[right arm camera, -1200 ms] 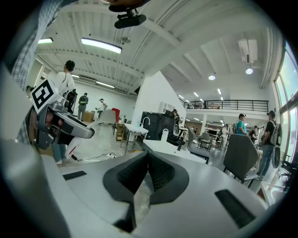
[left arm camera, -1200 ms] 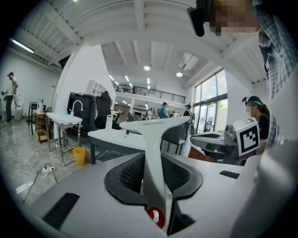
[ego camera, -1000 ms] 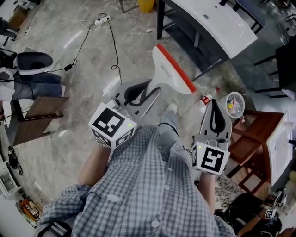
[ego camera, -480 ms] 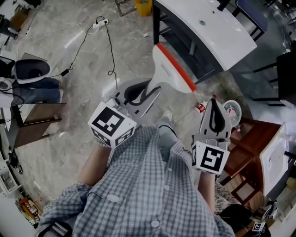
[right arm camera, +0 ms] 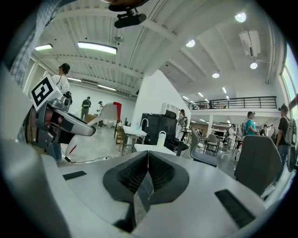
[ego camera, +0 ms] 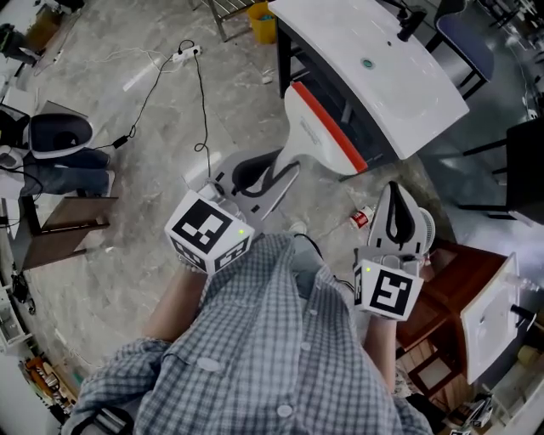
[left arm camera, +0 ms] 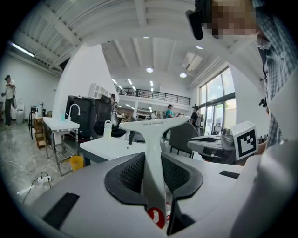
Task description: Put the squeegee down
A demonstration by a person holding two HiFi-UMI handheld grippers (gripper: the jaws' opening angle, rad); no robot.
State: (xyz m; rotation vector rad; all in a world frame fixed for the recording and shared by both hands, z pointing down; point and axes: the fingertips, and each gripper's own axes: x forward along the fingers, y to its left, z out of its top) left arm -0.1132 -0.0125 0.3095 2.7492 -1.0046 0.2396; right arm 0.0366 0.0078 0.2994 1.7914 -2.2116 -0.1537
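Note:
The white squeegee point(ego camera: 321, 136) with a red blade sticks out ahead of me, its head just in front of the white sink table point(ego camera: 399, 81). My left gripper point(ego camera: 255, 177) is shut on its handle. In the left gripper view the handle point(left arm camera: 154, 162) runs up between the dark pads to the wide head point(left arm camera: 156, 124). My right gripper point(ego camera: 397, 194) hangs to the right, apart from the squeegee. In the right gripper view my right gripper point(right arm camera: 148, 160) is shut with nothing held, and the left gripper point(right arm camera: 63, 122) with the squeegee point(right arm camera: 108, 114) shows at the left.
A yellow bin point(ego camera: 263, 10) stands by the table's left legs. A power strip with a black cable point(ego camera: 189, 51) lies on the marble floor, a small bottle point(ego camera: 363, 218) near my right gripper. Brown wooden furniture point(ego camera: 446, 285) is at the right, a chair point(ego camera: 59, 132) at the left.
Both grippers have moved forward towards the white sink table. The squeegee head has come right up to the table's front edge. Both jaws stand as before.

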